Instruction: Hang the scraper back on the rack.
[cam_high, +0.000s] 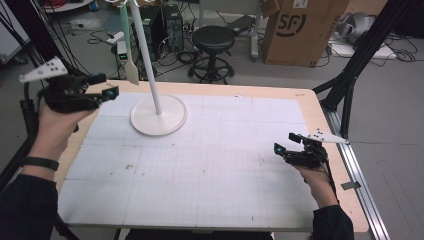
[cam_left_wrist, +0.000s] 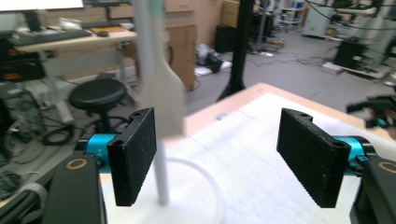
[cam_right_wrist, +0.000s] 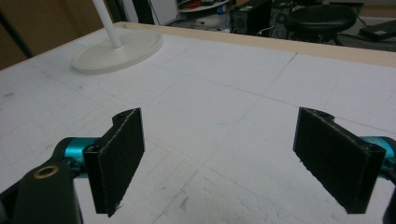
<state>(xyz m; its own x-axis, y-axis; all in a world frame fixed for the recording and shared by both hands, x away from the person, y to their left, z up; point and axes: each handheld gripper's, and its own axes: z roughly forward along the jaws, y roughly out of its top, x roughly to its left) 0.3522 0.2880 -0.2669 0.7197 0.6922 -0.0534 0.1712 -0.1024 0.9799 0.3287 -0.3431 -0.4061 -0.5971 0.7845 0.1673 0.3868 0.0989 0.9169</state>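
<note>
A white stand (cam_high: 170, 117) with a round base and a thin pole rises from the far left part of the white gridded mat (cam_high: 210, 160). From it hangs a spatula (cam_high: 131, 70) with a pale green handle and a cream blade. My left gripper (cam_high: 109, 86) is held above the table's far left corner, just left of the spatula, jaws open. In the left gripper view the blurred spatula blade (cam_left_wrist: 163, 102) hangs beyond the left pad (cam_left_wrist: 135, 156), untouched by it. My right gripper (cam_high: 286, 142) rests low near the right edge, open and empty, and faces the stand's base (cam_right_wrist: 116, 51).
Beyond the table's far edge stand a black stool (cam_high: 213, 40), a cardboard box (cam_high: 300, 25) and computer towers (cam_high: 160, 25). A black tripod leg (cam_high: 350, 90) runs down past the table's right far corner. Bare wood (cam_high: 320, 115) borders the mat.
</note>
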